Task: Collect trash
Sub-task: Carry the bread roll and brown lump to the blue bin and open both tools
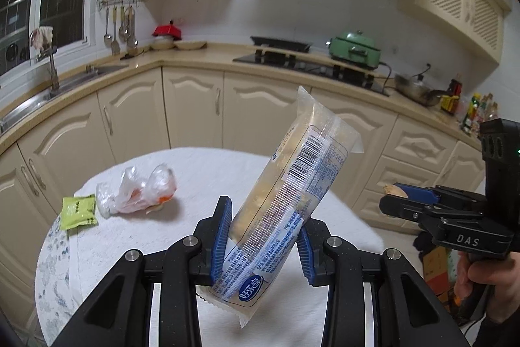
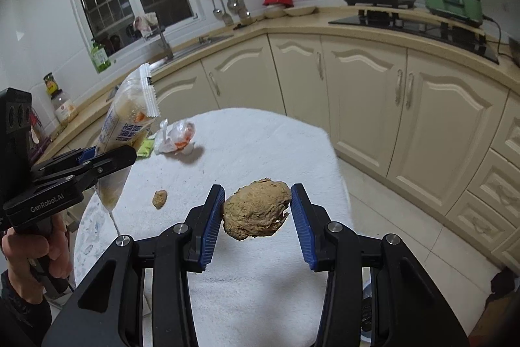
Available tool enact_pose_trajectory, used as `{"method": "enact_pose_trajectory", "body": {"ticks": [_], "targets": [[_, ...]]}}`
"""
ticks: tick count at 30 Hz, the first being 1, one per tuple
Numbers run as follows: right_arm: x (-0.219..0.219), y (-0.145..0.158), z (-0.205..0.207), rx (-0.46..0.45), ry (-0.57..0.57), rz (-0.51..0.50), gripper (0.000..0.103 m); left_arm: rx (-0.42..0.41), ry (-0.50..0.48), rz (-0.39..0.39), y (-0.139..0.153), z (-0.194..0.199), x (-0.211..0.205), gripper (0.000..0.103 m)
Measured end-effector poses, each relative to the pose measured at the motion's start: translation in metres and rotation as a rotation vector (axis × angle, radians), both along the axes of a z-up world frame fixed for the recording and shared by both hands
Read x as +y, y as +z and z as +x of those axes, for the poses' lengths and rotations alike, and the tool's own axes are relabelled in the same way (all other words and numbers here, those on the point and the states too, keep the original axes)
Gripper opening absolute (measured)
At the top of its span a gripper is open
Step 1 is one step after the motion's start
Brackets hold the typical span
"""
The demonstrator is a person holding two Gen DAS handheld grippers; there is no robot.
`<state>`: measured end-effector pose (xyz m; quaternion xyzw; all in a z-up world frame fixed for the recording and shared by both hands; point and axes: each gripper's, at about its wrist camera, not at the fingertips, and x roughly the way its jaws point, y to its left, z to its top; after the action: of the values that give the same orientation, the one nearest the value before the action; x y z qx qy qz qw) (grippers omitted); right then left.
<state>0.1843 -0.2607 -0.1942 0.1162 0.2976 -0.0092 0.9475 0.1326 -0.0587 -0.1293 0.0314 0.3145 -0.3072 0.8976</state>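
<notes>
My left gripper (image 1: 265, 218) is shut on a long clear food wrapper (image 1: 292, 178) with blue print, which tilts up to the right above the white-clothed round table (image 1: 201, 171). My right gripper (image 2: 257, 207) is shut on a brown crumbly lump of food (image 2: 256, 208), held above the table (image 2: 260, 139). On the cloth lie a crumpled clear bag with orange bits (image 1: 139, 189), a green sachet (image 1: 79, 211) and a small brown crumb (image 2: 159, 198). The wrapper (image 2: 125, 119) and left gripper (image 2: 97, 163) show at the left of the right wrist view; the right gripper (image 1: 395, 195) shows at the right of the left wrist view.
Cream kitchen cabinets (image 1: 195, 106) curve around behind the table, with a sink (image 1: 58, 90) at left, a hob (image 1: 312, 64) and a green cooker (image 1: 354, 49) at right. A hand (image 2: 35, 246) holds the left gripper's handle. Tiled floor (image 2: 390, 217) lies to the right of the table.
</notes>
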Motion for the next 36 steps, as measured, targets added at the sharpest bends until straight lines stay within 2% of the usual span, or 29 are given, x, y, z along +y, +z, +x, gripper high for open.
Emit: {"method": "enact_pose_trajectory", "body": {"ticks": [7,15,24,29,36], "targets": [[-0.031,0.019,-0.036,-0.045,-0.070,-0.016,0.043,-0.044,-0.035,-0.049,0.018,-0.029,-0.007,0.034],[-0.086,0.025,-0.087,-0.060,-0.220,-0.031,0.043,-0.027,-0.112,-0.107,0.015,-0.045,-0.037,0.034],[-0.145,-0.009,-0.137,0.011,-0.370,0.007,0.043,0.082,-0.248,-0.093,-0.013,-0.045,-0.095,0.034],[-0.173,-0.033,-0.152,0.052,-0.433,0.046,0.043,0.119,-0.296,-0.054,-0.022,-0.040,-0.131,0.034],[-0.204,-0.065,-0.164,0.101,-0.494,0.102,0.043,0.166,-0.370,0.027,-0.031,-0.019,-0.204,0.034]]}}
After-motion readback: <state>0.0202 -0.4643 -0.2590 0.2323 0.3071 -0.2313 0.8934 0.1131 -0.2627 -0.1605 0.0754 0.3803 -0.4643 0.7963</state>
